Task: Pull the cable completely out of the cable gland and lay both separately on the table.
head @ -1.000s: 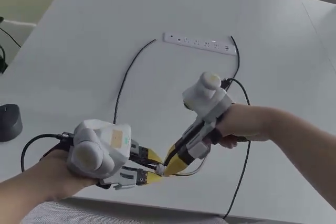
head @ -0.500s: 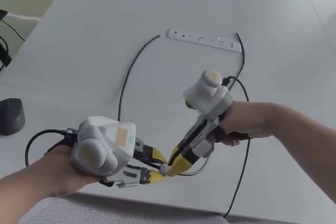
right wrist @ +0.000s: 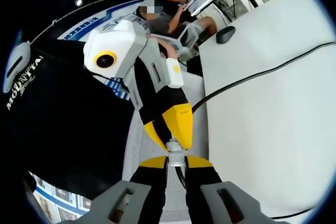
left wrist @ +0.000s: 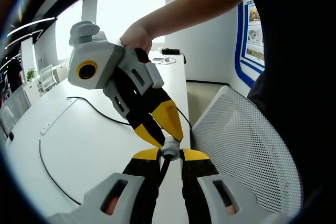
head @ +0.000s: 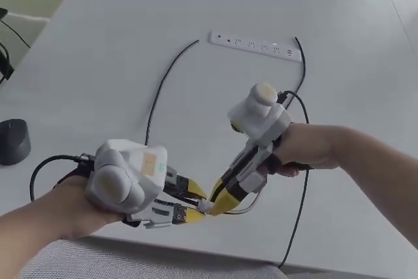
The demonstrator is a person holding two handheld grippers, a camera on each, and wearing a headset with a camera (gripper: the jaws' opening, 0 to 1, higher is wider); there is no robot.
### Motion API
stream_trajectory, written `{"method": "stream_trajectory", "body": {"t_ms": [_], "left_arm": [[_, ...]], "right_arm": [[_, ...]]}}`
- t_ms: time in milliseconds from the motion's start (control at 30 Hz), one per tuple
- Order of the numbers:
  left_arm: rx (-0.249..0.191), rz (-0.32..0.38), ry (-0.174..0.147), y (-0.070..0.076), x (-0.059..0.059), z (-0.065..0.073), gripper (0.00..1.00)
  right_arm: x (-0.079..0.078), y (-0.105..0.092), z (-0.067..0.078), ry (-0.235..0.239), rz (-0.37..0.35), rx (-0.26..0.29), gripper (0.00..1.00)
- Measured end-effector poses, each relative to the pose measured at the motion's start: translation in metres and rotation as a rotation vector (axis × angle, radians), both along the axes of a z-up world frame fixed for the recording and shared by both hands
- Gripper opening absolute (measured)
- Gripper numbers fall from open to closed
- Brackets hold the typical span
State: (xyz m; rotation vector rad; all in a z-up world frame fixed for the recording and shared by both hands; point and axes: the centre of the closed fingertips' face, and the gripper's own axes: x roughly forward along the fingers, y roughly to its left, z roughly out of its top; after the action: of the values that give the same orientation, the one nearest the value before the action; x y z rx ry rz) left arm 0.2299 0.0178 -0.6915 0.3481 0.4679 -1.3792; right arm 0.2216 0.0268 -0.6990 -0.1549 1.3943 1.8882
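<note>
At the near edge of the table (head: 130, 44), around 6 o'clock in the head view, the left gripper (left wrist: 170, 155) and the right gripper (right wrist: 176, 162) meet tip to tip on the small white cable gland (left wrist: 170, 147), held in the air and not laid down. In each gripper view the yellow jaws are drawn almost fully together, pinching the gland, and the other gripper's closed tips touch it from 12 o'clock. The thin cable (head: 243, 212) loops out toward 3 o'clock beneath the right gripper. Farther off, a dark rounded object (head: 13, 140) rests at 9 o'clock, and a black lead (head: 157, 96) curves toward the white power strip (head: 256, 46) at 12 o'clock
</note>
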Motion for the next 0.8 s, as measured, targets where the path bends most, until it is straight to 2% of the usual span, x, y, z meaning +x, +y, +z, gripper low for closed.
{"method": "stream_trajectory", "body": {"t_ms": [67,133,200,267,300,333,367,433,467,500,600,633,700,767,800], "left_arm": [[0.001,0.006,0.008,0.001,0.001,-0.001,0.15],[0.011,0.017,0.013,0.002,0.003,-0.003,0.15],[0.009,0.02,0.033,0.003,0.003,-0.005,0.15],[0.014,0.022,0.039,0.004,0.002,-0.007,0.15],[0.015,0.026,0.059,0.004,0.0,-0.008,0.15],[0.014,0.026,0.064,0.004,0.0,-0.008,0.15],[0.015,0.032,0.068,0.005,0.001,-0.009,0.15],[-0.003,0.054,0.099,0.005,0.001,-0.01,0.14],[-0.014,0.07,0.116,0.006,0.002,-0.01,0.14],[-0.018,0.076,0.119,0.007,0.003,-0.01,0.15],[-0.038,0.114,0.168,0.01,0.005,-0.009,0.15],[-0.043,0.114,0.177,0.011,0.005,-0.009,0.15],[-0.058,0.121,0.2,0.012,0.004,-0.007,0.15],[-0.082,0.141,0.255,0.014,0.003,-0.005,0.15],[-0.082,0.13,0.245,0.015,0.003,-0.005,0.15]], "right_arm": [[0.0,0.0,0.0,-0.007,-0.003,-0.008,0.07],[0.003,0.002,-0.002,-0.047,-0.006,-0.006,0.06],[0.001,0.003,-0.003,-0.072,-0.001,-0.008,0.05],[0.001,0.004,-0.007,-0.127,0.015,-0.006,0.05],[-0.001,0.004,-0.007,-0.139,0.018,-0.01,0.05],[-0.003,0.004,-0.008,-0.158,0.025,-0.016,0.05],[-0.001,0.004,-0.01,-0.193,0.03,-0.014,0.05],[-0.002,0.005,-0.008,-0.232,0.032,-0.016,0.05],[0.001,0.005,-0.009,-0.276,0.032,-0.016,0.05],[0.001,0.005,-0.009,-0.301,0.027,-0.02,0.05],[0.004,0.008,-0.009,-0.397,0.007,-0.043,0.05],[0.003,0.009,-0.008,-0.444,0.01,-0.04,0.05],[0.002,0.011,-0.006,-0.504,0.0,-0.039,0.05],[0.001,0.012,-0.004,-0.558,-0.018,-0.041,0.05],[-0.001,0.012,-0.004,-0.574,-0.024,-0.042,0.06]]}}
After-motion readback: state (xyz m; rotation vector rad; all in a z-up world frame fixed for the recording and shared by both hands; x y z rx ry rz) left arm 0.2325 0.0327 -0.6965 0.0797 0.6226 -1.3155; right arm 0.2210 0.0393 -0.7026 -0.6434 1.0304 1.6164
